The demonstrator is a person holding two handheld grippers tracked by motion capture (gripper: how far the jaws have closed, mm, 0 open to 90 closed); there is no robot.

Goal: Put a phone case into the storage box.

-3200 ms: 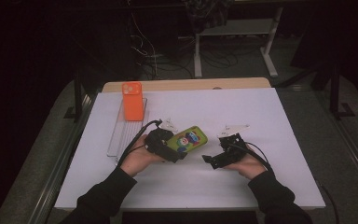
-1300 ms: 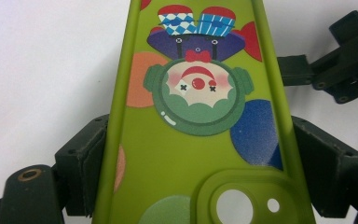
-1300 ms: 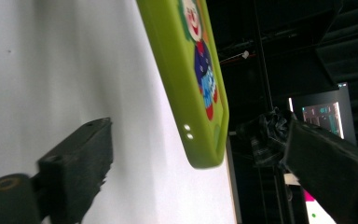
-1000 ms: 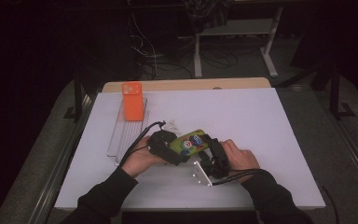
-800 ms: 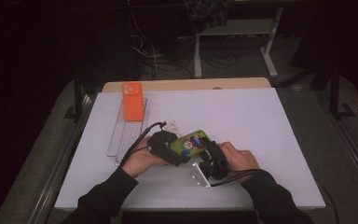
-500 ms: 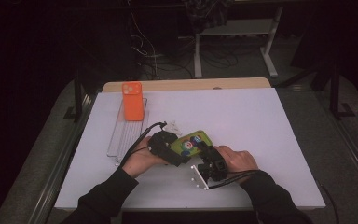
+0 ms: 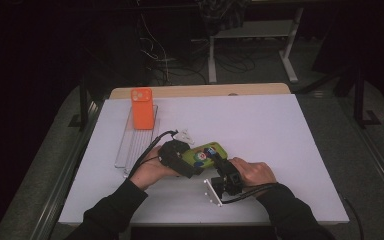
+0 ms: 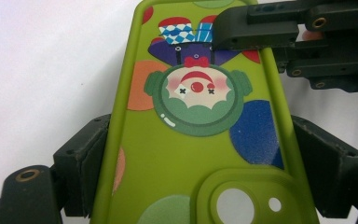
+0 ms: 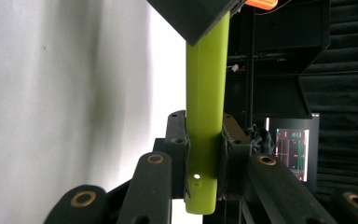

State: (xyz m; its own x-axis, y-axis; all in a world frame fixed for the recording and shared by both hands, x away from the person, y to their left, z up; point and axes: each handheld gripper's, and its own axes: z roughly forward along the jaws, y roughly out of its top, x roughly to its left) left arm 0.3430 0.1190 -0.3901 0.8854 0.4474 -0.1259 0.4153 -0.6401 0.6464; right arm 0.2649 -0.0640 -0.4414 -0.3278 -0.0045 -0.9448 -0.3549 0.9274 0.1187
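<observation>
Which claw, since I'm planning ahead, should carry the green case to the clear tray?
Left, likely: left claw clamps the green case across its width, nearer the clear tray; right claw pinches one edge.

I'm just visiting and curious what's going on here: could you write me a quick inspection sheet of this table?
Surface: white table, bare over most of its top.
Job's things: green phone case with a clown print, held between both grippers.
Clutter: orange phone case on a clear tray at far left.
Grippers: left gripper clamps the case's long sides; right gripper pinches its end edge.
Cables: black cable trails from the left gripper.
Surroundings: dark room, desk legs, floor wires.
</observation>
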